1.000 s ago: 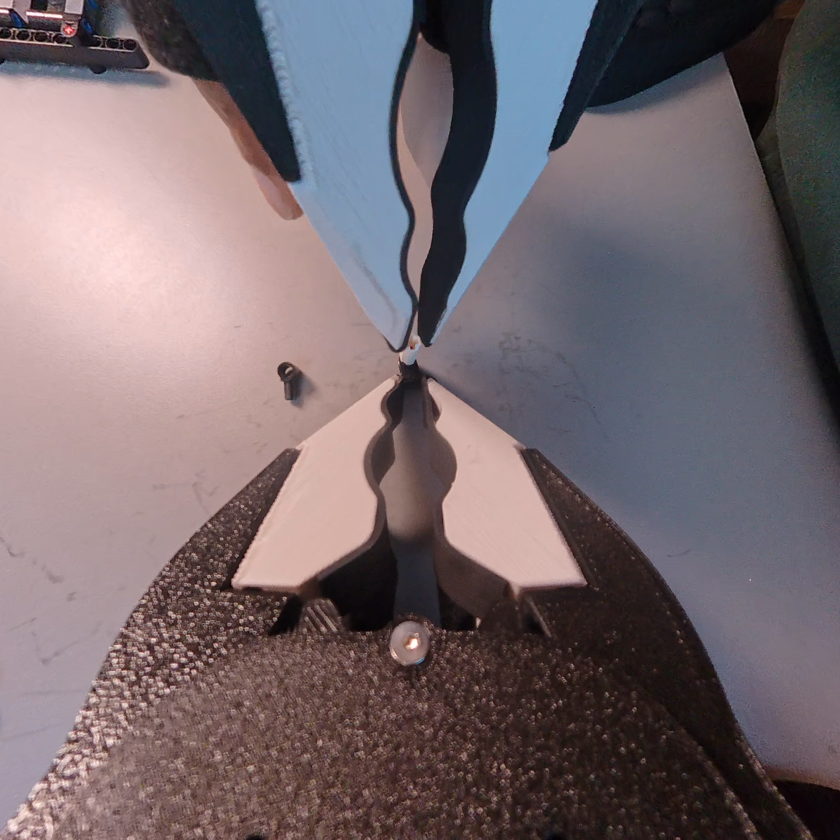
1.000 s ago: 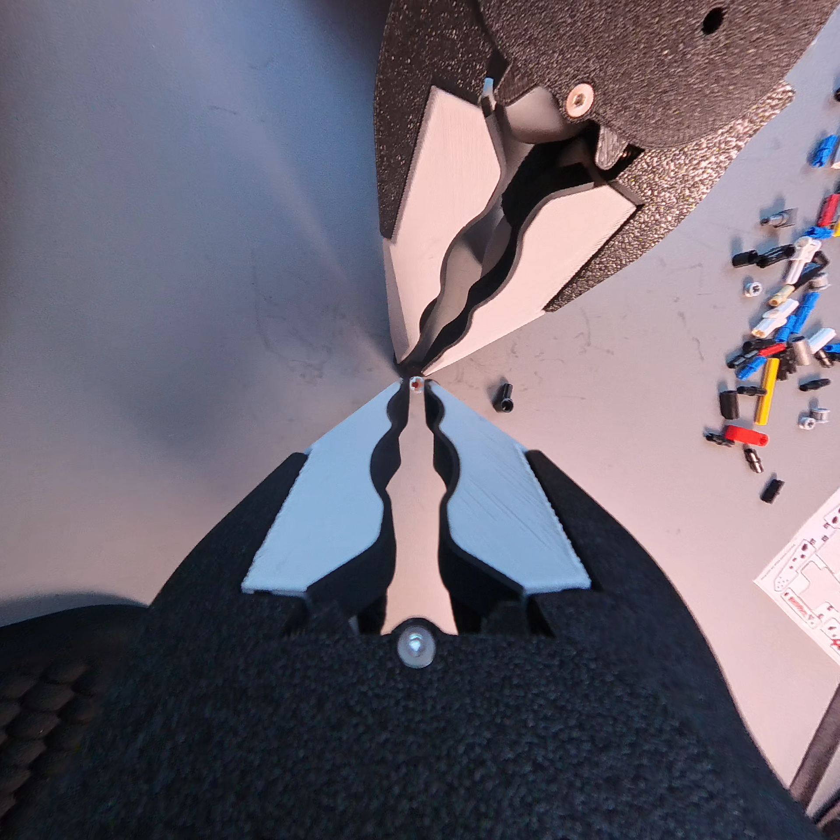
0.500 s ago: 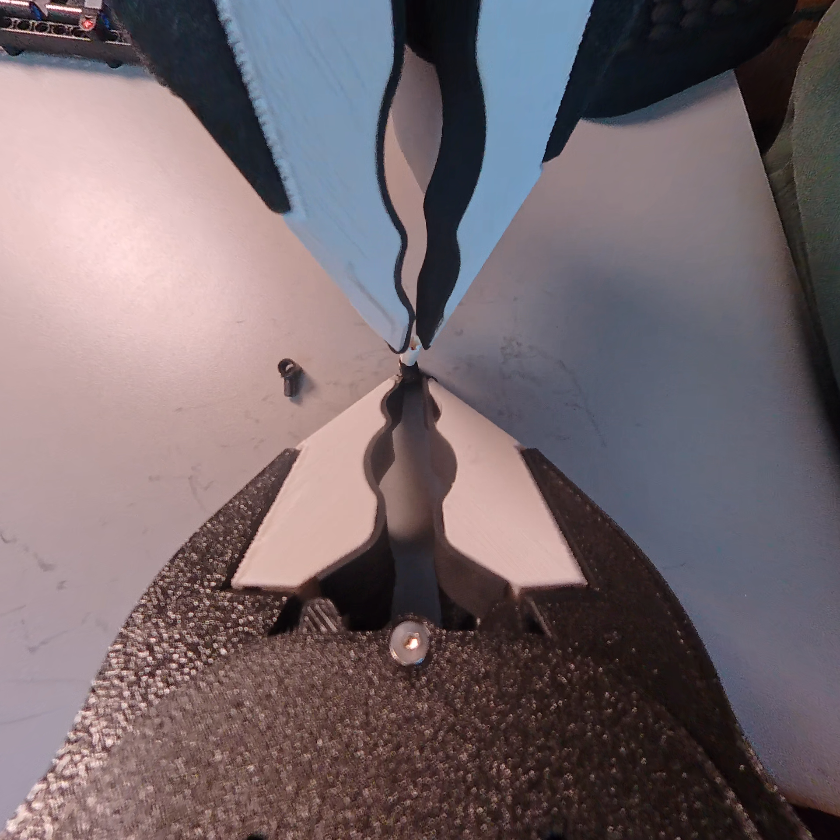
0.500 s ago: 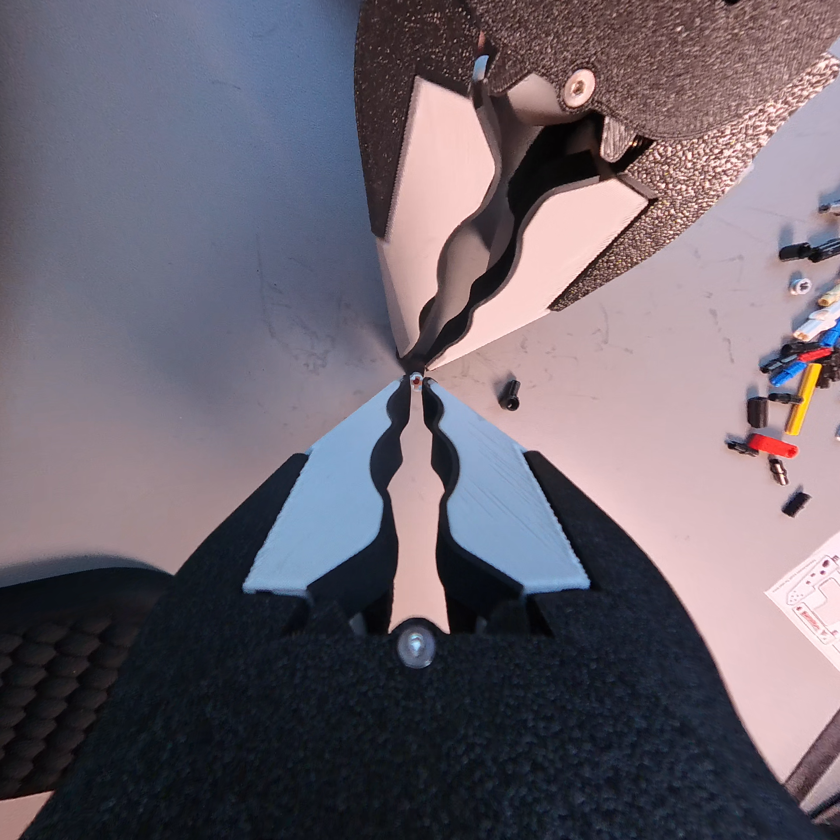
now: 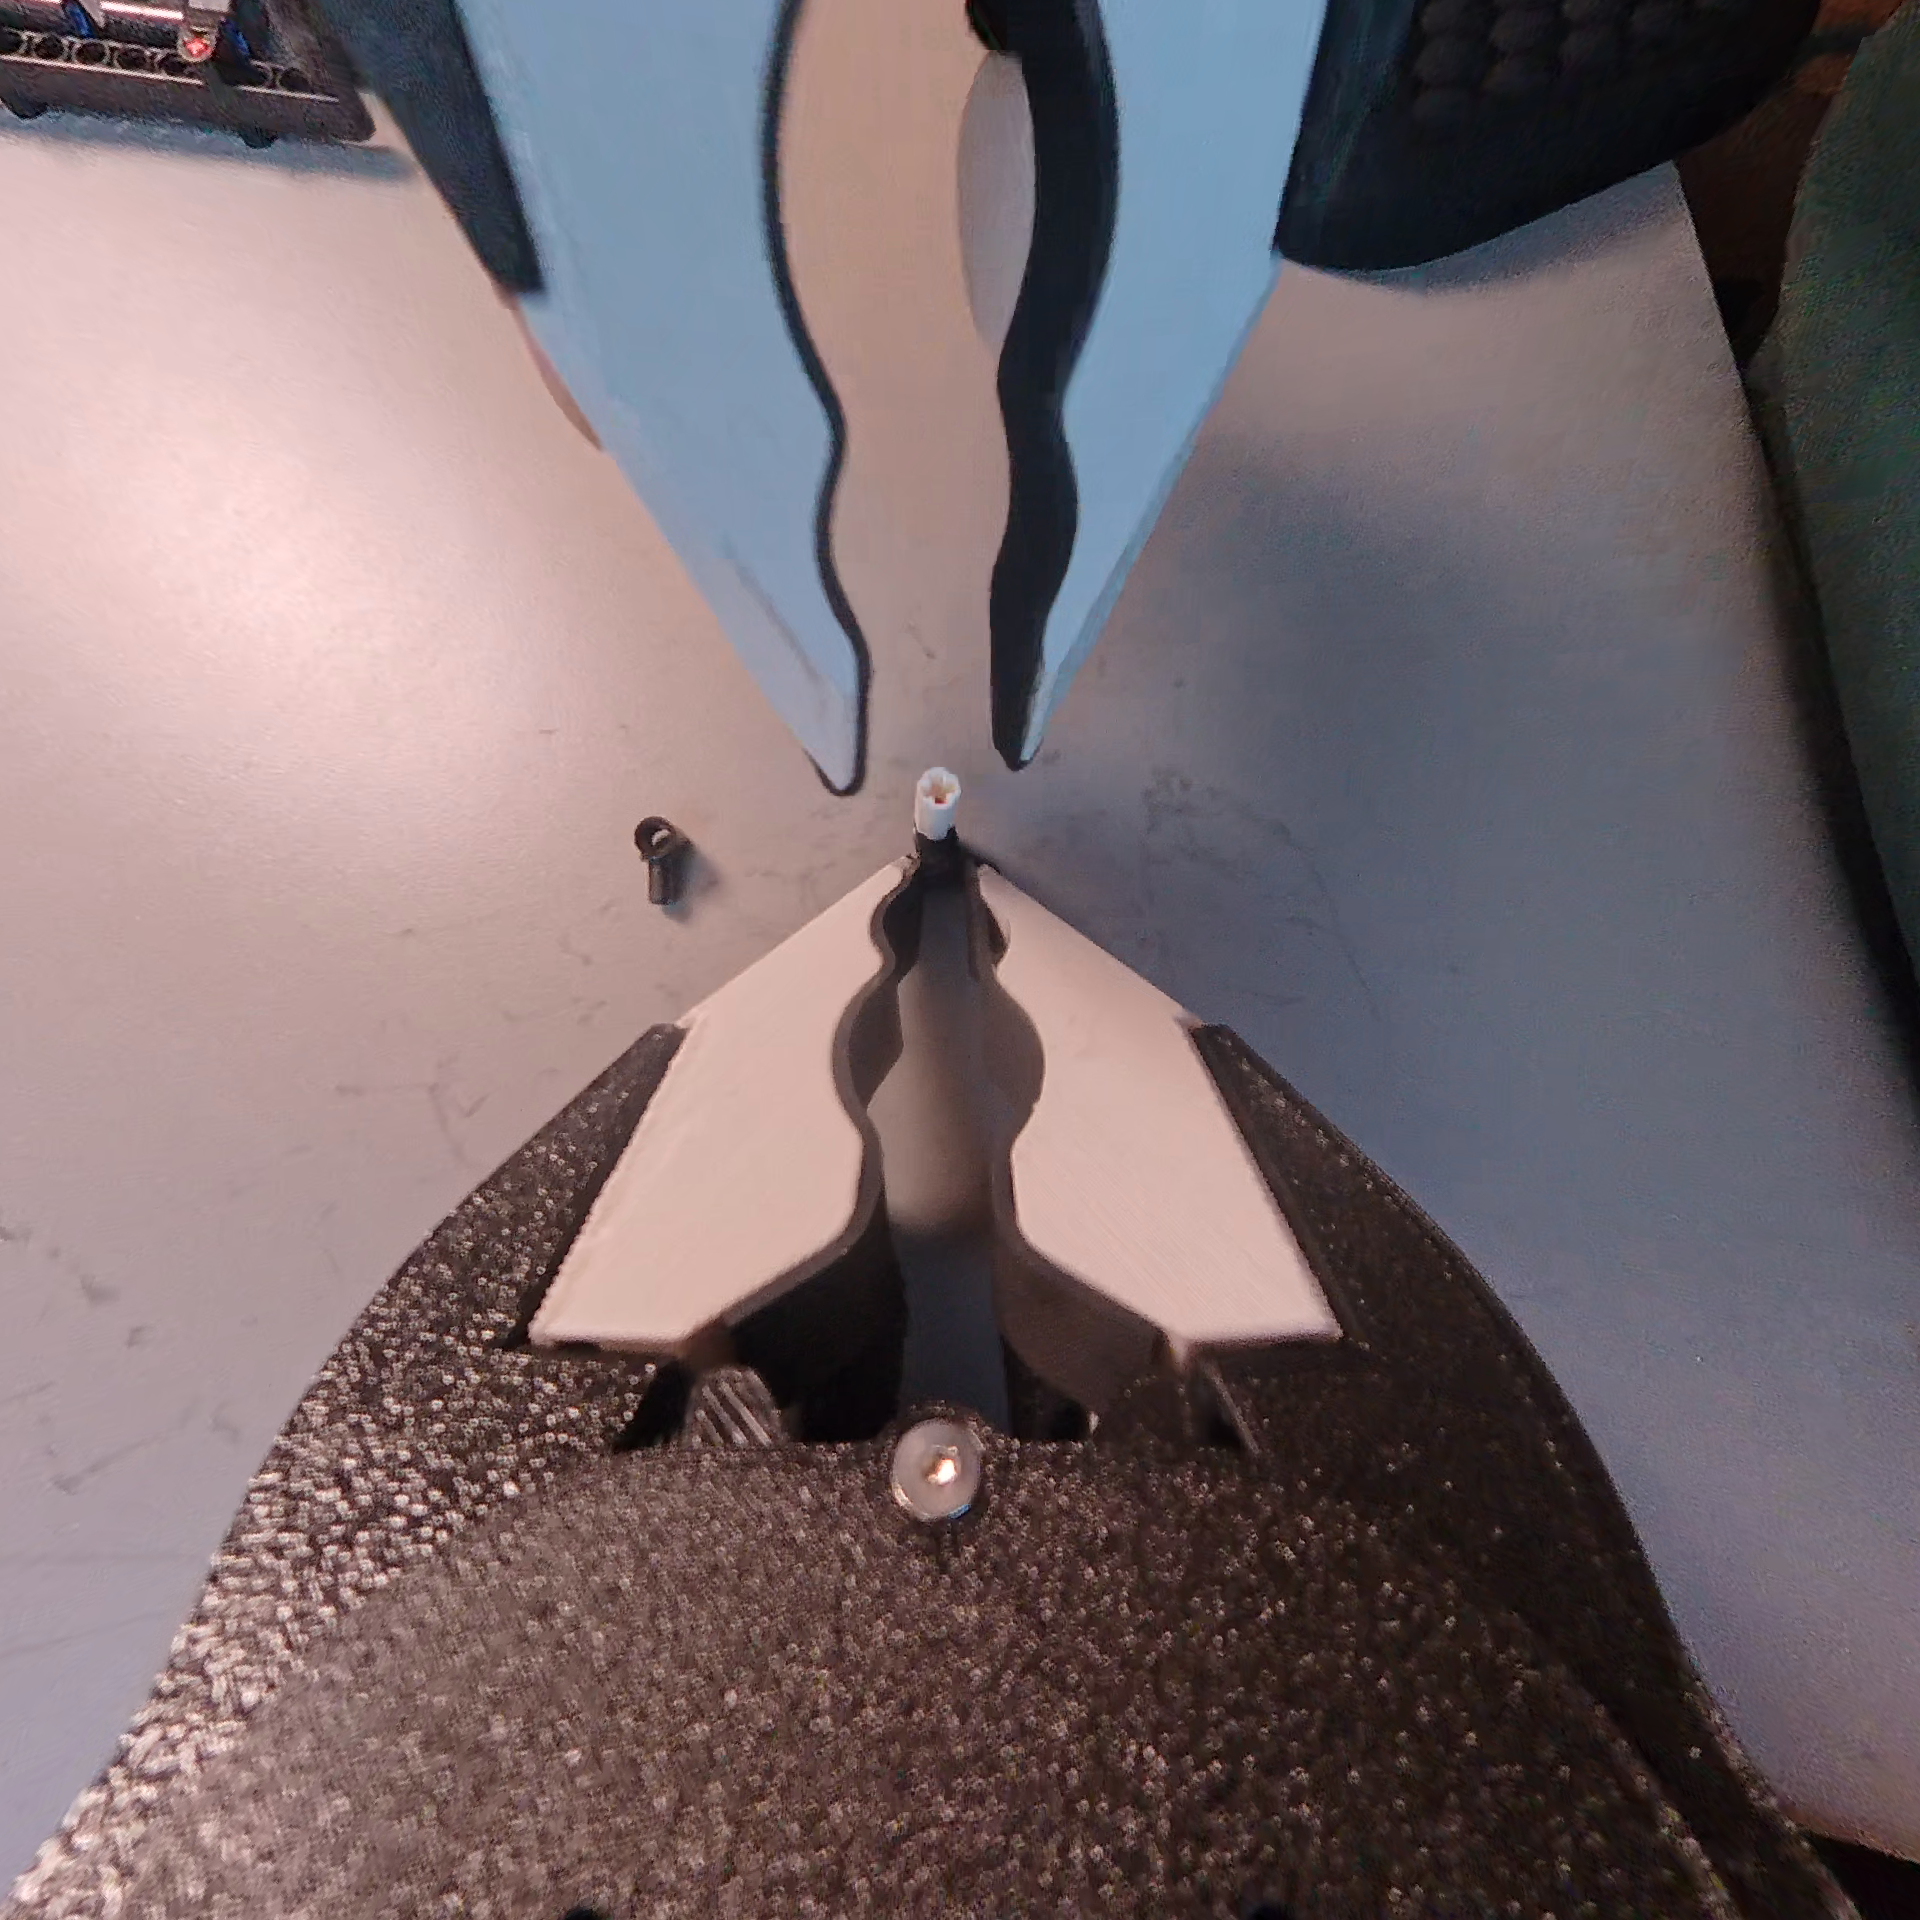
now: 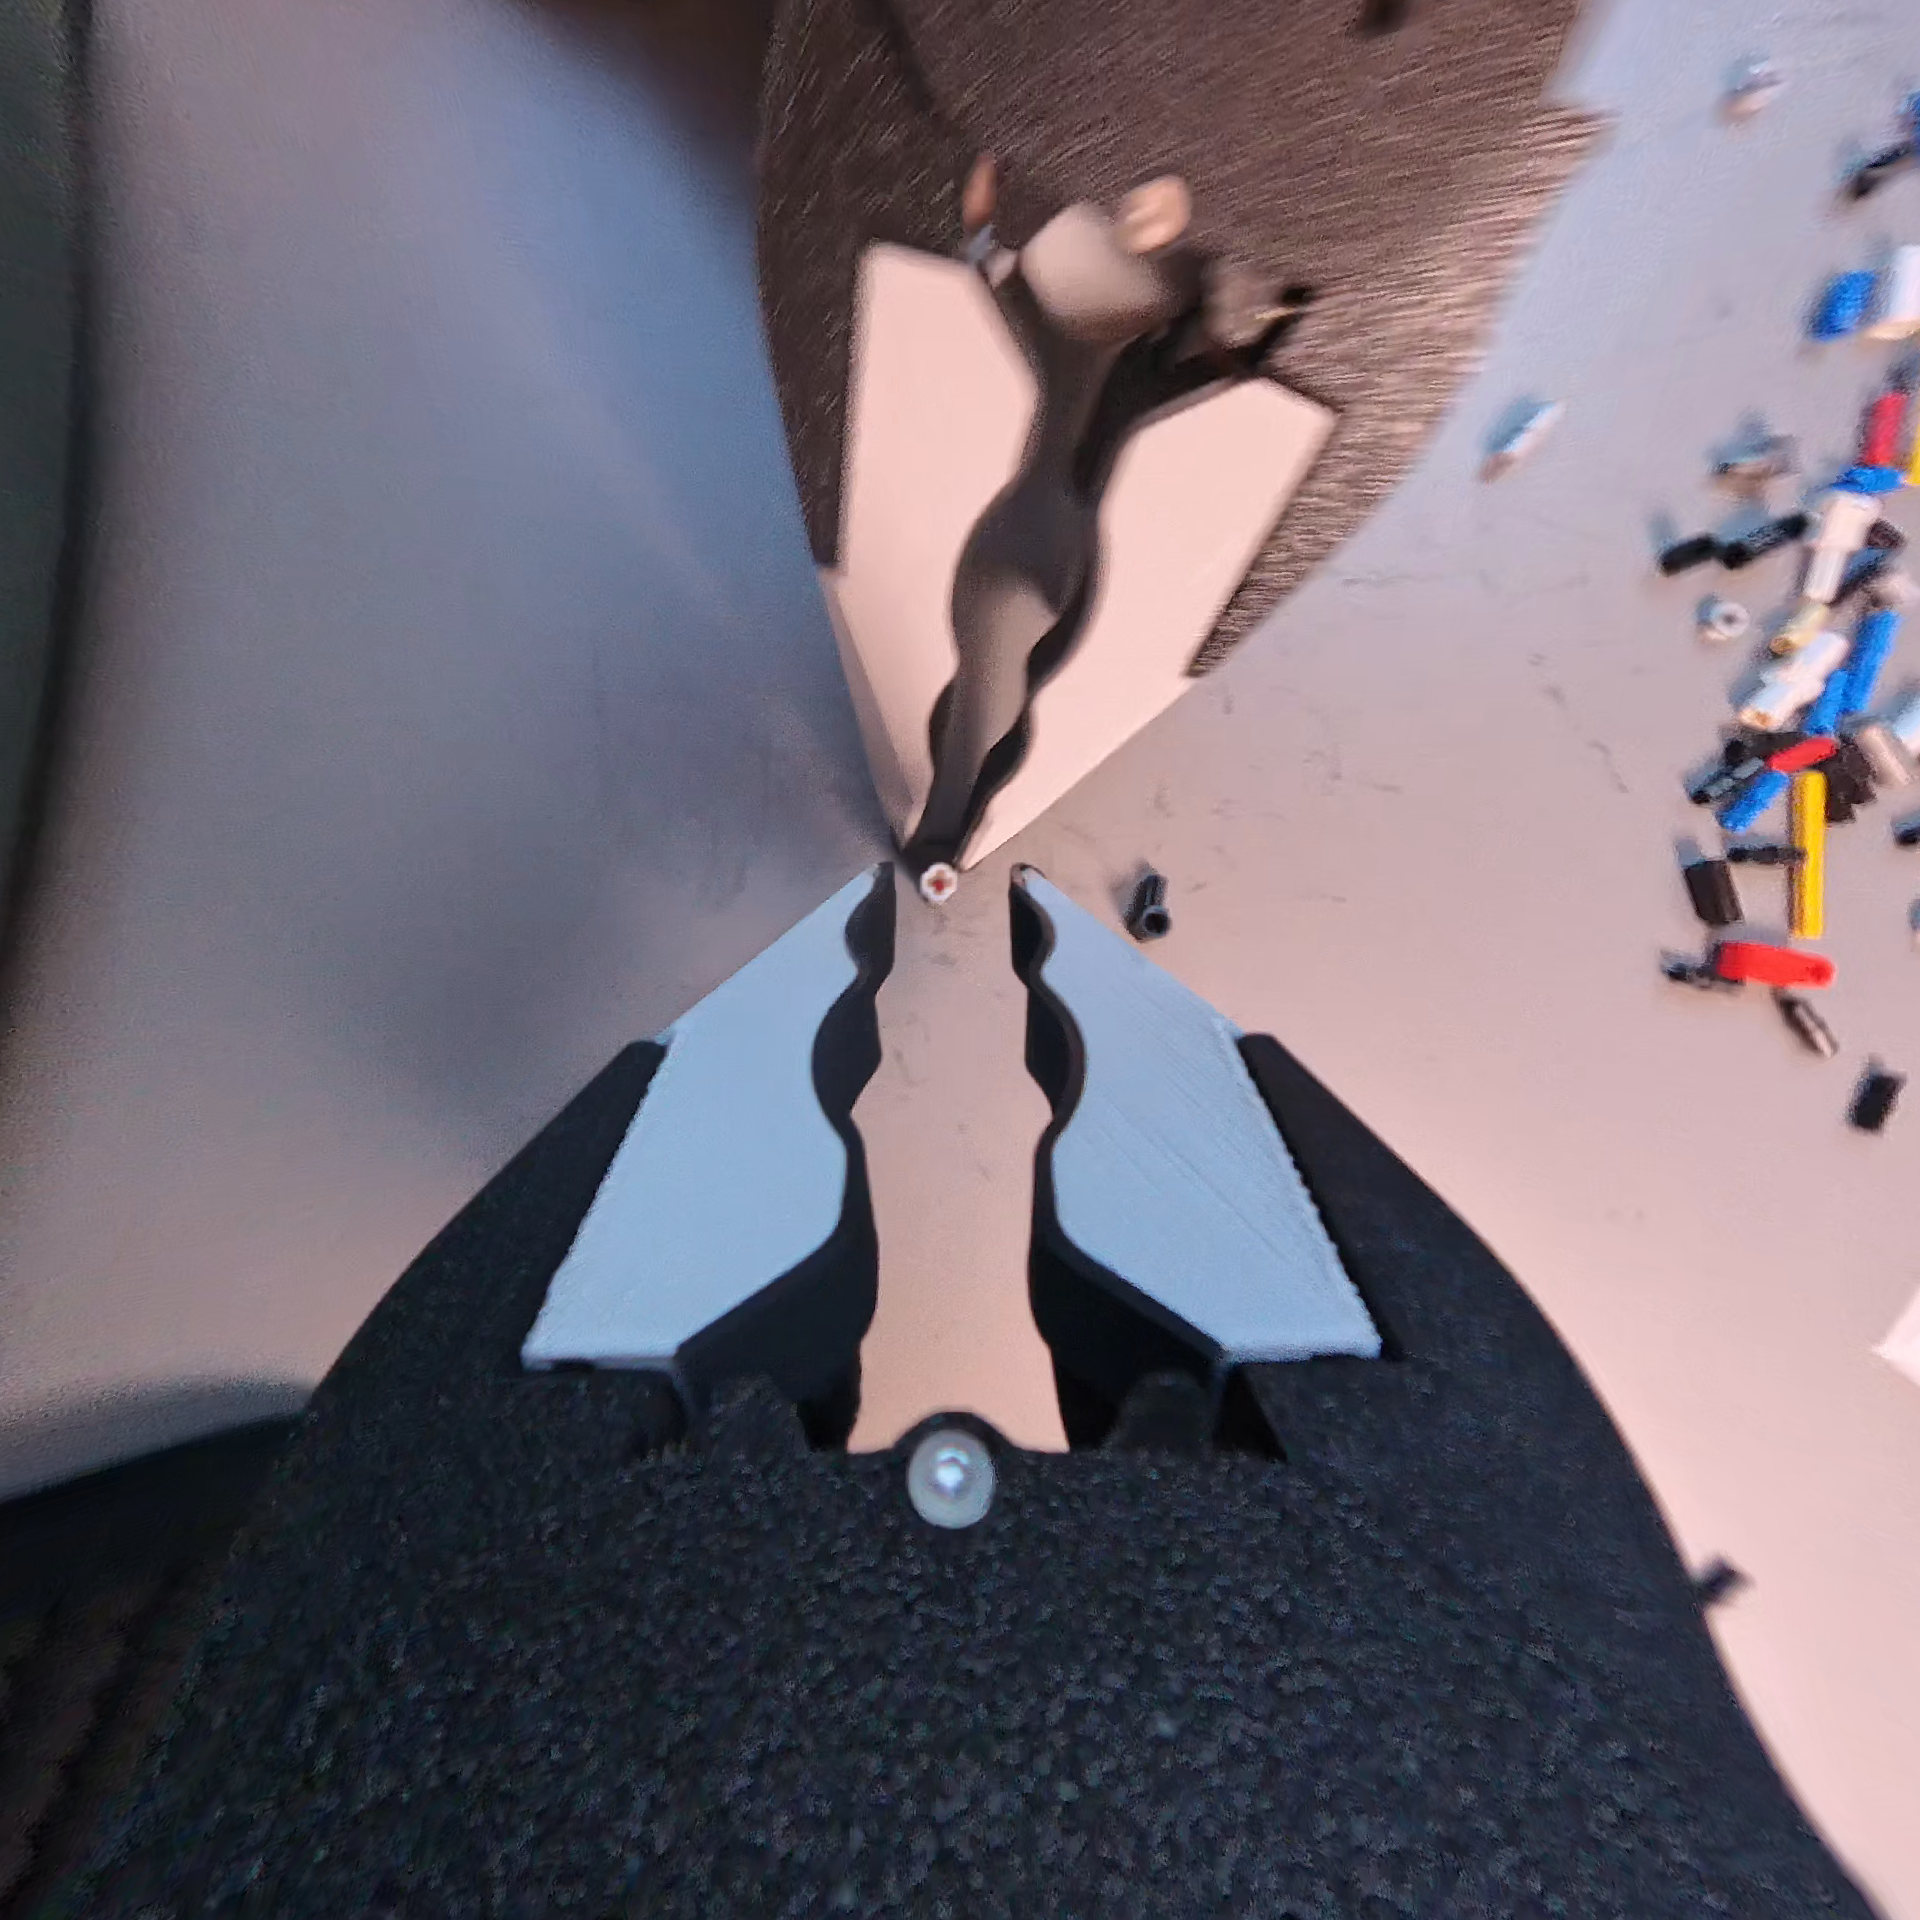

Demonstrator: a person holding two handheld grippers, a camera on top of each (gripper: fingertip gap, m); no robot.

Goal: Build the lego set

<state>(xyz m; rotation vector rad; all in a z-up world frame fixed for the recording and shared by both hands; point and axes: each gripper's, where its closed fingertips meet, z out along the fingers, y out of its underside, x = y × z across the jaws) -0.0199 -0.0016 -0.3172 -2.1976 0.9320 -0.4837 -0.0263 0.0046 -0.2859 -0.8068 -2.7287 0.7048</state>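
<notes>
Pinching small white peg [image 5: 932, 814] at tips: left tongs [image 5: 940, 854], pressed together. Right tongs [image 6: 951, 883] spread, tips flanking peg, not touching. Black pin [image 5: 659, 842] on table [image 5: 260, 623] nearby. Loose-parts pile [image 6: 1808, 665] blurred, cut off at edge.

- The small peg [image 5: 932, 814] sticks out past the tips of the left gripper [image 5: 940, 854], above the table [image 5: 312, 623].
- The right gripper [image 5: 928, 764] faces it from directly opposite, one fingertip on either side of the peg, neither touching it.
- In the right wrist view, a short loose pin [image 6: 1149, 902] lies on the table just right of the peg [image 6: 937, 883].
- The pile of loose pieces [image 6: 1813, 665] lies well to the right of the peg.
- A paper sheet [image 6: 1903, 1349] lies nearer the camera than the pile, at the right edge.
- In the left wrist view, a partly built assembly [image 5: 177, 68] sits far left beyond the peg.
</notes>
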